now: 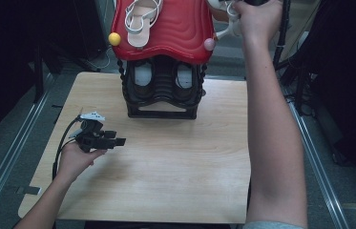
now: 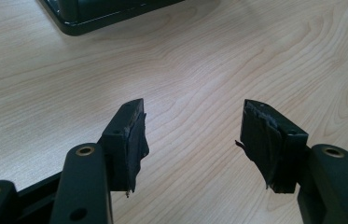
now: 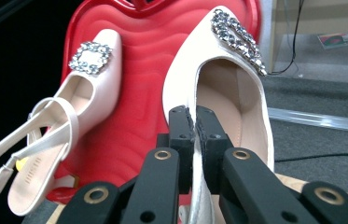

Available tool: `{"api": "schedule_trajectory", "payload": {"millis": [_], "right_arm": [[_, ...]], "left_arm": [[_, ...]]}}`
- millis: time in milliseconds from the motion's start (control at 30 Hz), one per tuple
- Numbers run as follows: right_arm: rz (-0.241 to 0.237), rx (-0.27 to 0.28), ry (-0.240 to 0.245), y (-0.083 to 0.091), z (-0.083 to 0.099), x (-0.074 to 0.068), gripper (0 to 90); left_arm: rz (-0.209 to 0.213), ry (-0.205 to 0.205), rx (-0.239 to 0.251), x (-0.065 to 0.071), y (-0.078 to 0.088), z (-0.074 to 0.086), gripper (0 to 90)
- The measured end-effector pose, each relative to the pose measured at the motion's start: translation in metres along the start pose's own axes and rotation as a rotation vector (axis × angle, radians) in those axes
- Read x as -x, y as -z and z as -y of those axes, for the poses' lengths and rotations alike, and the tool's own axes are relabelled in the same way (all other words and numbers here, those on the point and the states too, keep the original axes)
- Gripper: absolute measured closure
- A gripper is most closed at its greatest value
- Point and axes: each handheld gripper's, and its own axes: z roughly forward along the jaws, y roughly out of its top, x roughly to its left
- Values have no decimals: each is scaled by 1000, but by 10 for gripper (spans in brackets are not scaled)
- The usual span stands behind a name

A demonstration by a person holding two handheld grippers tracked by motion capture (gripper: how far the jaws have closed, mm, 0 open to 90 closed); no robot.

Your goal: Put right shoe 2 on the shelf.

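The left hand [image 1: 73,160] rests low at the near left, forearm coming in from the near edge, holding the left gripper [image 1: 118,141] level with its jaws wide apart. The right arm stretches far and high, and the right gripper [image 3: 194,122] has its jaws clamped together.

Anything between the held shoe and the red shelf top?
Nothing visible. The right gripper is shut on the shoe, which hangs over the red shelf top. The second shoe lies to its side in the right gripper view, leaving bare red surface.
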Motion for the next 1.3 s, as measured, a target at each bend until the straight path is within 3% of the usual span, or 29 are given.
{"api": "schedule_trajectory", "payload": {"millis": [233,433,733,1300], "right_arm": [[-1,-5,42,-19,-8,-22,883],[29,7,87,-36,-11,-39,883],[46,8,163,-59,-2,-60,883],[21,5,191,-86,24,-66,880]], "left_arm": [[6,-2,2,0,0,0,408],[11,-6,0,0,0,0,409],[9,-4,5,1,-1,0,409],[17,-12,-2,2,-1,0,409]]}}
